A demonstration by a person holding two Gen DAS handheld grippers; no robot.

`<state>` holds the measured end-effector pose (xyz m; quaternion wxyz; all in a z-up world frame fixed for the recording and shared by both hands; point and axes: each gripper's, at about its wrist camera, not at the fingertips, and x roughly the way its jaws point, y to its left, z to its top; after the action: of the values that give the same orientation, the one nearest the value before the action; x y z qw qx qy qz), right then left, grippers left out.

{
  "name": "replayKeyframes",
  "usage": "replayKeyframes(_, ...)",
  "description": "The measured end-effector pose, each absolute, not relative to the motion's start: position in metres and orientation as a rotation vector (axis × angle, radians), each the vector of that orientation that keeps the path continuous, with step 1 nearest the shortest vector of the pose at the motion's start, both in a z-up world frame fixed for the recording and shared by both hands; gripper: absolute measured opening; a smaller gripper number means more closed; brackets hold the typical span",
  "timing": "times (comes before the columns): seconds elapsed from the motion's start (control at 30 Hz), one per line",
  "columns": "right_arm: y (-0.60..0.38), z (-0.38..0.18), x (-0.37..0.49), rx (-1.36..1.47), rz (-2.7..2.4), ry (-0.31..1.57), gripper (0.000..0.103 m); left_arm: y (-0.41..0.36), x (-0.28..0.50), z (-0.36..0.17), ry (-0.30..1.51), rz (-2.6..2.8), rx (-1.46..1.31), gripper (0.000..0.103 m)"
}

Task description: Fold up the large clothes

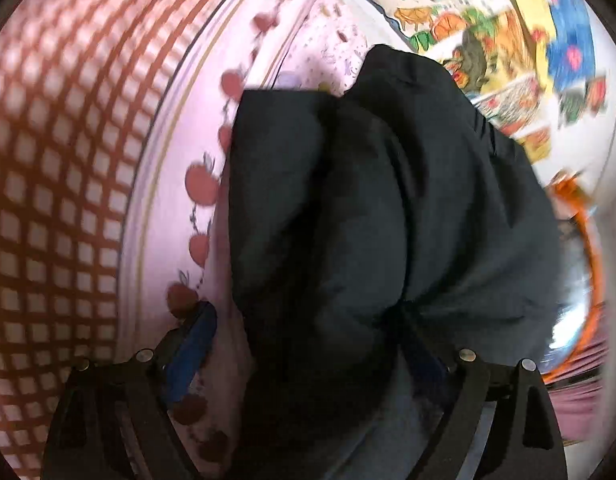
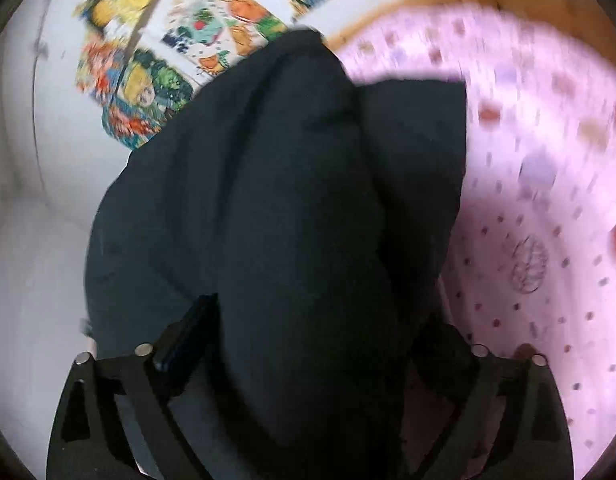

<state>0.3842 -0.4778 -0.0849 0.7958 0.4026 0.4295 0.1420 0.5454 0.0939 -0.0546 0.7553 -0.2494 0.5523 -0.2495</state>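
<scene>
Left wrist view: left gripper [image 1: 303,344] and right gripper [image 2: 316,336] stand wide, their pads not pressing the bulky dark fabric garment [image 1: 372,216] that lies between them on the pink printed bedsheet [image 1: 175,148]; a fold seems just laid, so next comes regripping an edge.

Black garment [image 1: 388,220] on pink fruit-print sheet [image 1: 175,208]; red-and-white check cloth [image 1: 67,140] beside.

Both wrist cameras look forward and downward along their own fingers, very close to a dark garment [image 1: 372,220] [image 2: 291,208] that fills each view's middle. The 2 views share that garment, the pink patterned bedsheet [image 1: 175,216] [image 2: 540,200] and the colourful wall pictures [image 1: 504,36] [image 2: 155,76] beyond.
</scene>
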Motion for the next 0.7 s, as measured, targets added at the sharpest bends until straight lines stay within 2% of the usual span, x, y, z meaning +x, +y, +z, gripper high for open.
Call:
replayKeyframes(0.07,-0.475,-0.092,0.386,0.887,0.319,0.926,0.097,0.090,0.542,-0.053,1.189,-0.583,-0.535,0.085)
replayKeyframes(0.1,-0.470,-0.092,0.386,0.873,0.317,0.922,0.097,0.086,0.539,-0.051,1.179,-0.607,-0.522,0.077)
replayKeyframes(0.17,-0.461,-0.091,0.383,0.853,0.312,0.914,0.097,0.079,0.533,-0.044,1.159,-0.614,-0.481,0.073)
replayKeyframes(0.23,-0.456,-0.089,0.382,0.848,0.324,0.912,0.095,0.074,0.527,-0.037,1.149,-0.606,-0.462,0.063)
replayKeyframes(0.3,-0.448,-0.084,0.379,0.856,0.349,0.903,0.079,0.073,0.521,-0.030,1.137,-0.596,-0.448,0.056)
replayKeyframes(0.43,-0.433,-0.067,0.371,0.809,0.315,0.901,0.062,0.068,0.512,-0.014,1.172,-0.494,-0.445,0.039)
replayKeyframes(0.5,-0.425,-0.055,0.369,0.773,0.293,0.900,0.050,0.061,0.511,-0.005,1.184,-0.437,-0.470,0.032)
replayKeyframes(0.6,-0.411,-0.037,0.368,0.670,0.257,0.899,0.039,0.048,0.502,0.020,1.167,-0.393,-0.409,0.026)
replayKeyframes(0.7,-0.408,-0.034,0.371,0.639,0.249,0.914,0.038,0.037,0.492,0.042,1.158,-0.366,-0.361,0.025)
